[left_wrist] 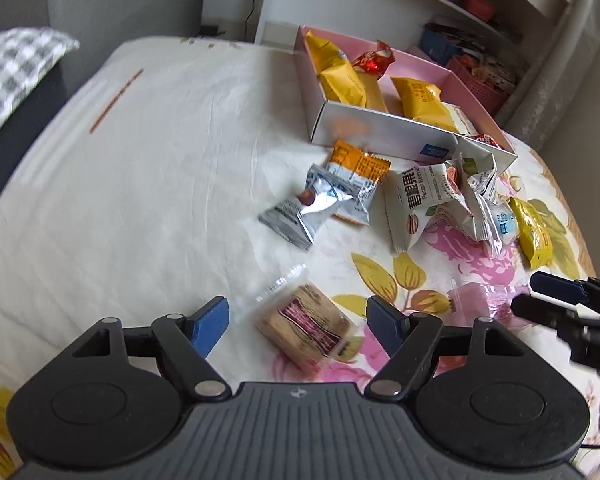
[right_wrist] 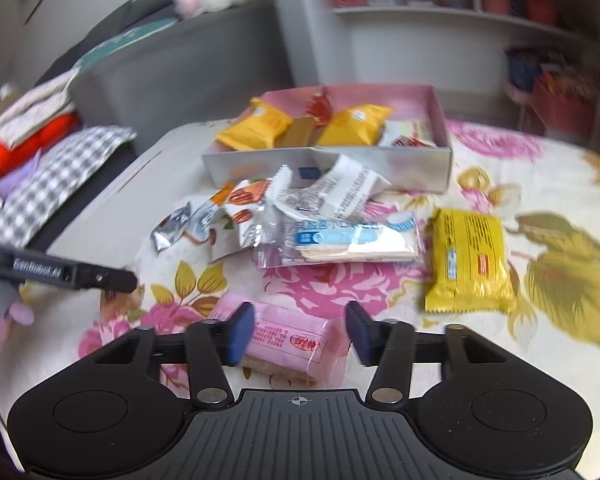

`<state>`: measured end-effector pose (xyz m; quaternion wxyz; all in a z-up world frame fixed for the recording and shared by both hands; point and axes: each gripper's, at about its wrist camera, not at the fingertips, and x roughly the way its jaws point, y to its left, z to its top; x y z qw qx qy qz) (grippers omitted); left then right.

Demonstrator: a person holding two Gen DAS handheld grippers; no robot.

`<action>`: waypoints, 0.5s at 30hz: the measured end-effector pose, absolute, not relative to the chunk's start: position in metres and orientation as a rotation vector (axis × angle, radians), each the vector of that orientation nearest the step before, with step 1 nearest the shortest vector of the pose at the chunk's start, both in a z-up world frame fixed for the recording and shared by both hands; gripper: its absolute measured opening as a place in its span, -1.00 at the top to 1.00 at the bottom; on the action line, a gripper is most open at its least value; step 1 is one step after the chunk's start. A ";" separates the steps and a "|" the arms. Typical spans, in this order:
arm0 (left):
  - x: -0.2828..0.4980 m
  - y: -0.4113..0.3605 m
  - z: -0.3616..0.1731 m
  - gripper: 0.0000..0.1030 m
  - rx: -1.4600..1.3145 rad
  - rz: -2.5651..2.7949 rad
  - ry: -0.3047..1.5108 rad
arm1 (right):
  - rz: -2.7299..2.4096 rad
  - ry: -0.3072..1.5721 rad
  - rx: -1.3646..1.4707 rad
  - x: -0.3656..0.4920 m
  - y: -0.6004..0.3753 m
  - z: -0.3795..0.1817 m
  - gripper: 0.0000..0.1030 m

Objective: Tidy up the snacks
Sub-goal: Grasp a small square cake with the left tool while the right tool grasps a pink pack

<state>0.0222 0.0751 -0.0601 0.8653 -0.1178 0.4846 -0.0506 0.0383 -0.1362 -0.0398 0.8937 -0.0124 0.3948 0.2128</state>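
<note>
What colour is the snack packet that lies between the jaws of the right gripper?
Pink, with a red label. The snack packet shows best in the right wrist view.

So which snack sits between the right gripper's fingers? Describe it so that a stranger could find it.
Start at the pink box on the floral bedspread and come toward the right gripper. Between its open fingers lies the pink packet, the only pink wrapper there.

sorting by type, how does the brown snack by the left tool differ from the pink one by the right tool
The brown snack has a clear wrapper showing a tan block with a dark red label; the pink snack has an opaque pink wrapper with a red logo. The brown one lies clear of both pads of the left tool; the pink one lies against one pad of the right tool. Both are small single packets on the floral sheet, outside the box.
</note>
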 end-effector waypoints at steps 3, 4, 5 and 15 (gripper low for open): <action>0.021 0.071 -0.062 -0.30 -0.250 -0.083 1.009 | 0.485 0.777 -0.117 0.032 -0.133 -0.036 -0.58; 0.020 0.070 -0.061 -0.23 -0.241 -0.078 1.006 | 0.493 0.770 -0.148 0.031 -0.130 -0.037 -0.61; 0.020 0.069 -0.061 -0.24 -0.234 -0.082 1.004 | 0.495 0.769 -0.176 0.030 -0.128 -0.038 -0.61; 0.026 0.070 -0.058 0.25 -0.242 -0.290 1.003 | 0.456 0.803 -0.289 0.042 -0.102 -0.066 -0.58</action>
